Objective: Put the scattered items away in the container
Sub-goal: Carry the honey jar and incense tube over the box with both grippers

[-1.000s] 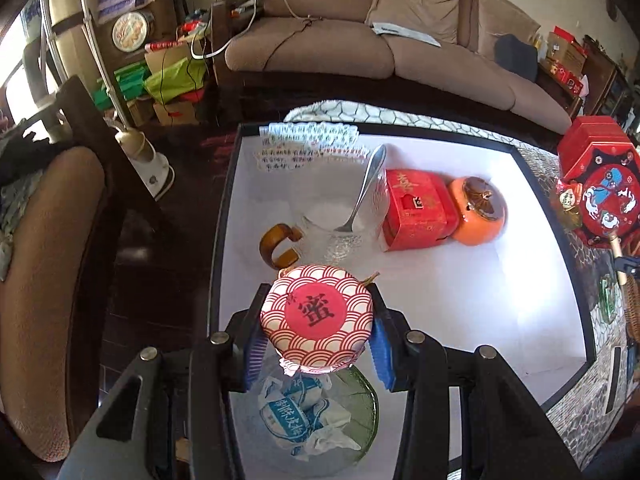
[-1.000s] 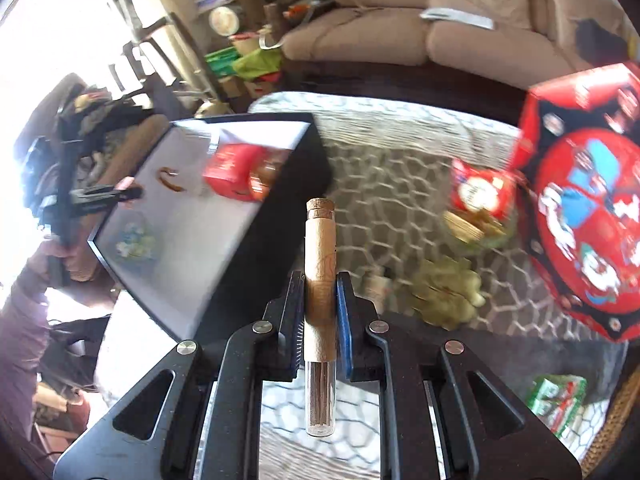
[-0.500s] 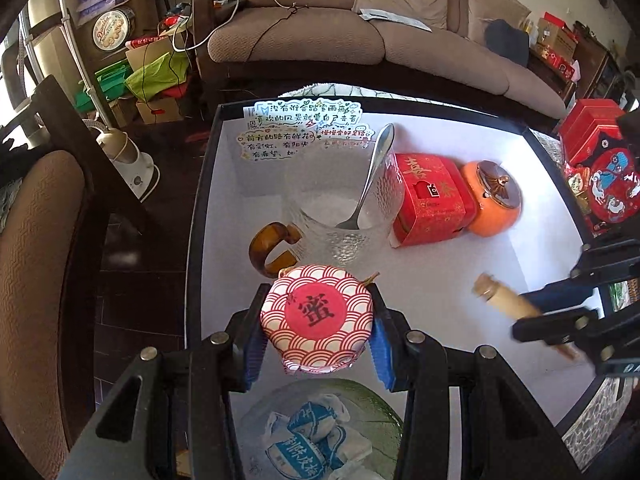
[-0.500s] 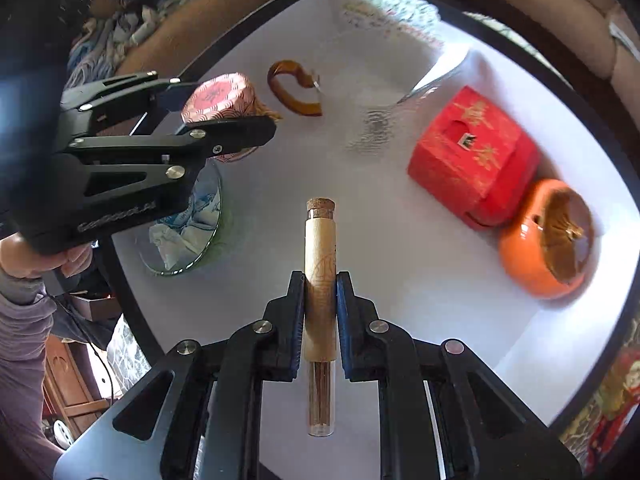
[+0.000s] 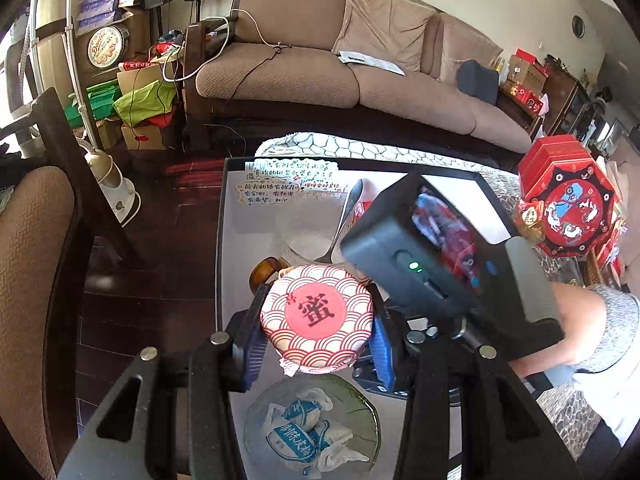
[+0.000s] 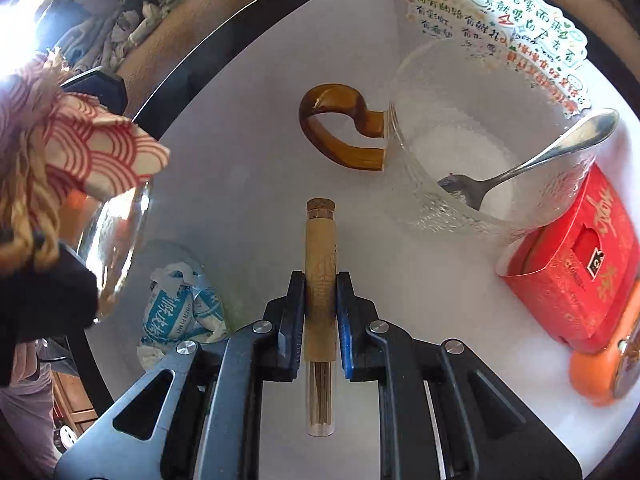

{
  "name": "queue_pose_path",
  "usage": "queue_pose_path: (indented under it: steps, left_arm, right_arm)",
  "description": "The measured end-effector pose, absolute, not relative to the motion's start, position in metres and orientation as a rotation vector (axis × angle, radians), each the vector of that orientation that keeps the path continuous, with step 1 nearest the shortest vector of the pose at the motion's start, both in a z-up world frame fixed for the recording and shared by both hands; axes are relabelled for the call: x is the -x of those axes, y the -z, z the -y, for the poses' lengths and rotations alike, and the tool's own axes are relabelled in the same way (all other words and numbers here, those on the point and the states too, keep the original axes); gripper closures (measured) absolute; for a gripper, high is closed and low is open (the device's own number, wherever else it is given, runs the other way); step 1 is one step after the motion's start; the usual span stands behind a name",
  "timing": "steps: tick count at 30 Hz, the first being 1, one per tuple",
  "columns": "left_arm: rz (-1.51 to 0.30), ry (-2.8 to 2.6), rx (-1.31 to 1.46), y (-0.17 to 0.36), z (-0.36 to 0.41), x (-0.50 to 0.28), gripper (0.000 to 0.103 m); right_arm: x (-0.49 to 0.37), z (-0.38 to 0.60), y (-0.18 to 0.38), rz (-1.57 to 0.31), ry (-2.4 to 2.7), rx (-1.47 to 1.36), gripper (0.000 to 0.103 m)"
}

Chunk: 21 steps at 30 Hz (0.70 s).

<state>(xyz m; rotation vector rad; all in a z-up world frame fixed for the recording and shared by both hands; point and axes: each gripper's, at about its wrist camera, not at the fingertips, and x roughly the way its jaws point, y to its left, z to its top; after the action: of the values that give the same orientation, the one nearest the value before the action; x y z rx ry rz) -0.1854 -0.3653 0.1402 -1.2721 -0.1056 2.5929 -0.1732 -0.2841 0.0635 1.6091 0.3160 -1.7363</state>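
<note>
My left gripper (image 5: pixel 316 344) is shut on a glass jar with a red-and-white cloth lid (image 5: pixel 317 316), held above the black-rimmed white tray (image 5: pixel 221 216). The jar also shows at the left of the right wrist view (image 6: pixel 80 152). My right gripper (image 6: pixel 319 300) is shut on a corked glass tube with a tan label (image 6: pixel 320 264), held low over the tray floor (image 6: pixel 248 120). In the left wrist view the right gripper's body (image 5: pixel 432 256) fills the tray's middle.
In the tray: a glass mug with amber handle (image 6: pixel 460 160) and a spoon (image 6: pixel 532 168), a red box (image 6: pixel 576 268), an orange pot (image 6: pixel 600 372), a green glass dish with wrapped packets (image 5: pixel 312 432), a handwritten card (image 6: pixel 496 24). A red octagonal tin (image 5: pixel 568 200) stands beside the tray.
My right gripper has moved further into the tray with the tube, close beside the left gripper, towards the mug. The left gripper still holds the jar in about the same place.
</note>
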Motion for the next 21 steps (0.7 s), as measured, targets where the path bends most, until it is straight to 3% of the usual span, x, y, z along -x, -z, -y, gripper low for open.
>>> queue_pose_path:
  steps: [8,15,21]
  left_arm:
    - [0.188,-2.580,1.265,-0.131,0.373,0.185,0.059]
    - [0.143,-2.564,1.231,-0.129,0.353,0.183,0.059]
    - [0.132,-2.551,1.226,-0.129,0.342,0.181,0.059]
  right_arm:
    - [0.152,0.192,-0.099,-0.213,1.813,-1.643,0.089]
    - [0.159,0.065,-0.136,0.025,2.104,-1.716,0.089]
    - [0.173,0.059,-0.133,0.121,2.125,-1.678,0.089]
